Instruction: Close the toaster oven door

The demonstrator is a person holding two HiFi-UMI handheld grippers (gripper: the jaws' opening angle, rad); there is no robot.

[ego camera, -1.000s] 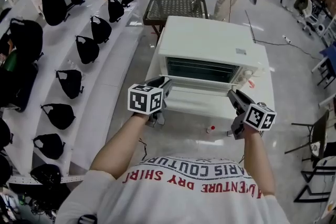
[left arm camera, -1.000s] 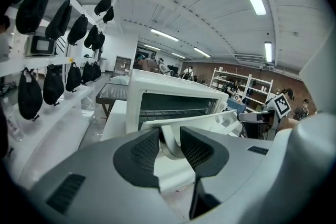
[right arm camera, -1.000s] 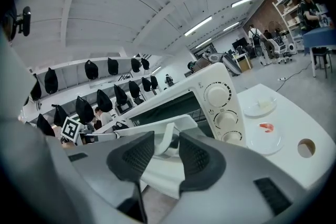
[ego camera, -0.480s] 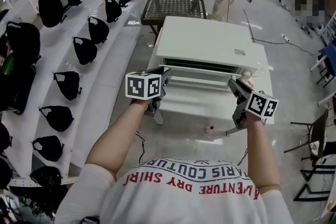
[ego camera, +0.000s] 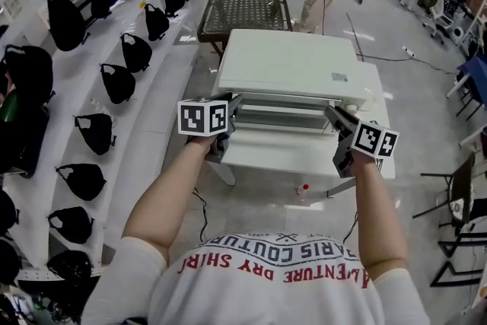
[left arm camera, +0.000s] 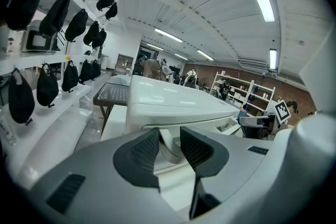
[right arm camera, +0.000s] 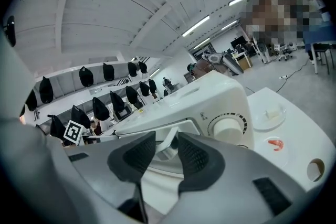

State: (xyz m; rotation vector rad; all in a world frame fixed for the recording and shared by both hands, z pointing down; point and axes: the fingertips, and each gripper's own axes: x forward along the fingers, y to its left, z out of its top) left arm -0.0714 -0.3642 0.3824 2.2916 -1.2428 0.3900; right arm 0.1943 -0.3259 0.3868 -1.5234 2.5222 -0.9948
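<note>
The left gripper pinches the left end of the door handle: the handle's white curved bracket fills the gap between the two dark ribbed pads, and both pads lie against it. The right gripper has the handle's other end between its jaws in the same way. Its jaws have just been closing, and its pads now sit against the white bracket on both sides. Directly ahead of both pairs of jaws stands the white toaster oven. Its door is tipped up almost against the oven's front, with only a thin seam showing along the door's top edge. Just past the right jaws and to their right, the oven's round dial faces the camera. Further right, a small red item lies on the white table, which spreads out beneath both sets of jaws. Beyond the oven, well ahead of the jaws, stands a dark wire-mesh table. To the left of the left jaws, white shelves carry rows of black bags. Each gripper's marker cube sits behind its jaws, at the end of the person's forearm.
</note>
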